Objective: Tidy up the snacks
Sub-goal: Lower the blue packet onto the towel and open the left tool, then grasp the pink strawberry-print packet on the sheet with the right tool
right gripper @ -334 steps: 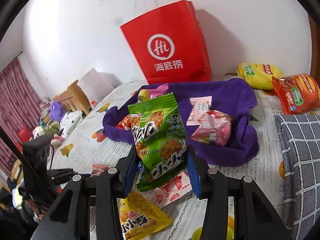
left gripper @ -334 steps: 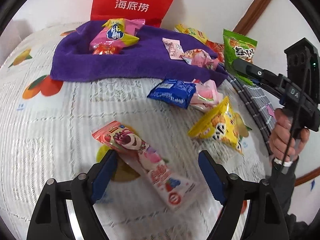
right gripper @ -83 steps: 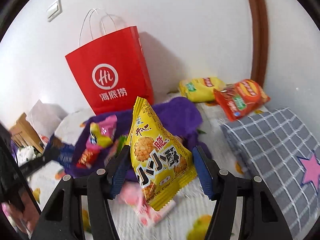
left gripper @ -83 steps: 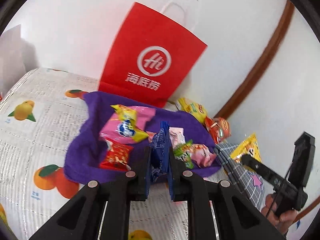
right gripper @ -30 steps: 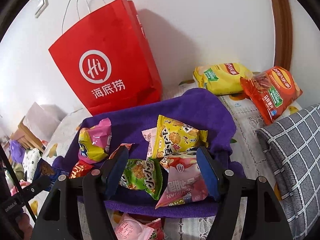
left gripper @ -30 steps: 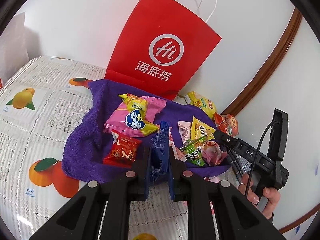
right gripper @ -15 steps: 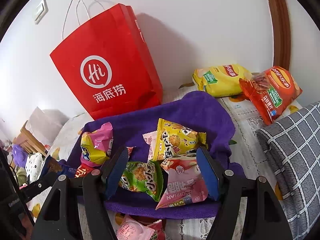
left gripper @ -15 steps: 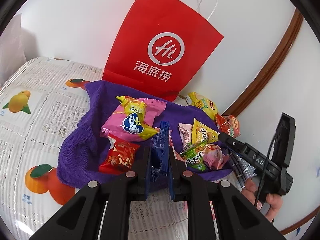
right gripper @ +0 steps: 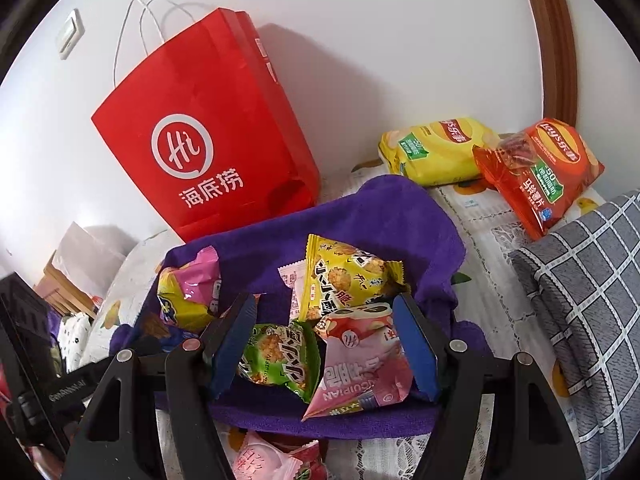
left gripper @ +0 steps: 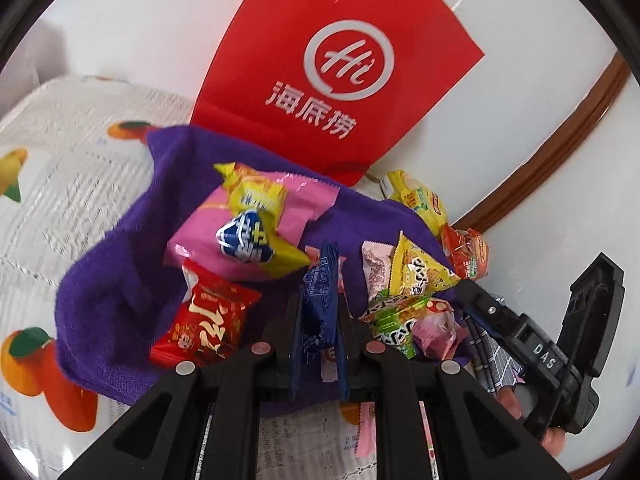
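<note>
A purple towel (left gripper: 120, 272) (right gripper: 380, 216) lies on the bed and carries several snack packets. My left gripper (left gripper: 319, 300) is shut on a blue snack packet (left gripper: 318, 312), held upright over the towel's near edge, beside a red packet (left gripper: 208, 320) and a pink-and-yellow bag (left gripper: 256, 228). My right gripper (right gripper: 324, 312) is open and empty, its jaws either side of a green packet (right gripper: 280, 356) and a pink packet (right gripper: 360, 372). A yellow packet (right gripper: 344, 276) lies just beyond. The right gripper also shows in the left wrist view (left gripper: 468, 292).
A red paper bag (right gripper: 208, 132) stands against the wall behind the towel. Yellow (right gripper: 436, 148) and orange (right gripper: 540, 168) chip bags lie at the back right. A grey checked cushion (right gripper: 592, 280) is at the right. More pink packets (right gripper: 272, 460) lie in front of the towel.
My left gripper has moved closer to the towel with the blue packet still in it. My right gripper has stayed open over the green and pink packets, shifting slightly.
</note>
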`<control>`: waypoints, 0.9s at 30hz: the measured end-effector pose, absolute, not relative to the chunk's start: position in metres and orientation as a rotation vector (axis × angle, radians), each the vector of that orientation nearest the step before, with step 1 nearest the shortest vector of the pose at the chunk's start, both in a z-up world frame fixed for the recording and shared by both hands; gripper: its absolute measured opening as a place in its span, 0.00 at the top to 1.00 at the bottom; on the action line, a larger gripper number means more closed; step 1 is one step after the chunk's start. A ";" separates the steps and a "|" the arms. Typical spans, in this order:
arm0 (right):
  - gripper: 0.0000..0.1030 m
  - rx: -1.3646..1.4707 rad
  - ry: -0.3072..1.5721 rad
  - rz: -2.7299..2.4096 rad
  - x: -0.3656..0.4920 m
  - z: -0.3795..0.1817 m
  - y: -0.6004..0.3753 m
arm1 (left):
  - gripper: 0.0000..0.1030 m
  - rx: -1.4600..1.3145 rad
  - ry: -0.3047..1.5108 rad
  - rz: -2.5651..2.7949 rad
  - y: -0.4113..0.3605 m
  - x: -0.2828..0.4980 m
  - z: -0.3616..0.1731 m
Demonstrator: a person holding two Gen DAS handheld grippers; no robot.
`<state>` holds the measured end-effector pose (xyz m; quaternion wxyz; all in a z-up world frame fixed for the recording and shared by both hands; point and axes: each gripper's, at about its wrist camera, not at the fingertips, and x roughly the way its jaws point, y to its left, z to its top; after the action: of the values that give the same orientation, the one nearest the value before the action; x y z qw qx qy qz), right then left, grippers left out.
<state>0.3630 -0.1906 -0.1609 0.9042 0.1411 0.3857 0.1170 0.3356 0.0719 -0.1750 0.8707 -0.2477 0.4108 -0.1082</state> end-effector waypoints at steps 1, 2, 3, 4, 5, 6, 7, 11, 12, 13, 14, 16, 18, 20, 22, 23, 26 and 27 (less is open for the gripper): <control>0.32 0.293 0.795 0.243 0.362 -0.160 -0.191 | 0.87 -0.524 0.861 -0.231 0.073 0.335 -0.176; 0.32 0.291 0.791 0.243 0.362 -0.160 -0.190 | 0.87 -0.530 0.860 -0.236 0.074 0.336 -0.177; 0.32 0.286 0.788 0.241 0.361 -0.159 -0.189 | 0.87 -0.537 0.860 -0.244 0.075 0.335 -0.178; 0.32 0.281 0.787 0.241 0.361 -0.159 -0.189 | 0.87 -0.536 0.868 -0.249 0.075 0.335 -0.179; 0.32 0.274 0.788 0.241 0.361 -0.159 -0.187 | 0.87 -0.532 0.874 -0.251 0.075 0.335 -0.179; 0.32 0.269 0.788 0.239 0.361 -0.159 -0.186 | 0.87 -0.524 0.879 -0.250 0.074 0.335 -0.180; 0.32 0.263 0.789 0.235 0.361 -0.160 -0.185 | 0.86 -0.511 0.882 -0.244 0.073 0.335 -0.181; 0.32 0.221 0.779 0.201 0.360 -0.160 -0.180 | 0.85 -0.439 0.911 -0.200 0.070 0.337 -0.182; 0.32 0.215 0.776 0.200 0.360 -0.159 -0.180 | 0.79 -0.444 0.916 -0.204 0.071 0.337 -0.182; 0.32 0.214 0.772 0.199 0.360 -0.159 -0.180 | 0.63 -0.454 0.923 -0.210 0.073 0.337 -0.180; 0.32 0.214 0.767 0.200 0.359 -0.158 -0.180 | 0.54 -0.459 0.927 -0.208 0.074 0.337 -0.179; 0.32 0.209 0.762 0.198 0.359 -0.158 -0.180 | 0.45 -0.463 0.905 -0.200 0.077 0.333 -0.174; 0.32 0.208 0.762 0.193 0.359 -0.158 -0.180 | 0.45 -0.440 0.875 -0.178 0.080 0.329 -0.165; 0.32 0.200 0.762 0.183 0.358 -0.158 -0.180 | 0.45 -0.435 0.835 -0.159 0.085 0.324 -0.155; 0.32 0.171 0.755 0.148 0.357 -0.158 -0.179 | 0.44 -0.443 0.814 -0.156 0.089 0.321 -0.150; 0.32 0.163 0.751 0.138 0.356 -0.157 -0.179 | 0.43 -0.444 0.805 -0.153 0.092 0.320 -0.148; 0.32 0.166 0.741 0.135 0.353 -0.154 -0.182 | 0.43 -0.423 0.793 -0.101 0.097 0.318 -0.148; 0.32 0.169 0.740 0.135 0.351 -0.153 -0.183 | 0.43 -0.411 0.796 -0.089 0.098 0.319 -0.149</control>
<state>0.3509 -0.1828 -0.1534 0.9267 0.0825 0.3608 0.0656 0.3190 0.0982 -0.1492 0.9004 -0.1986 0.3846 -0.0430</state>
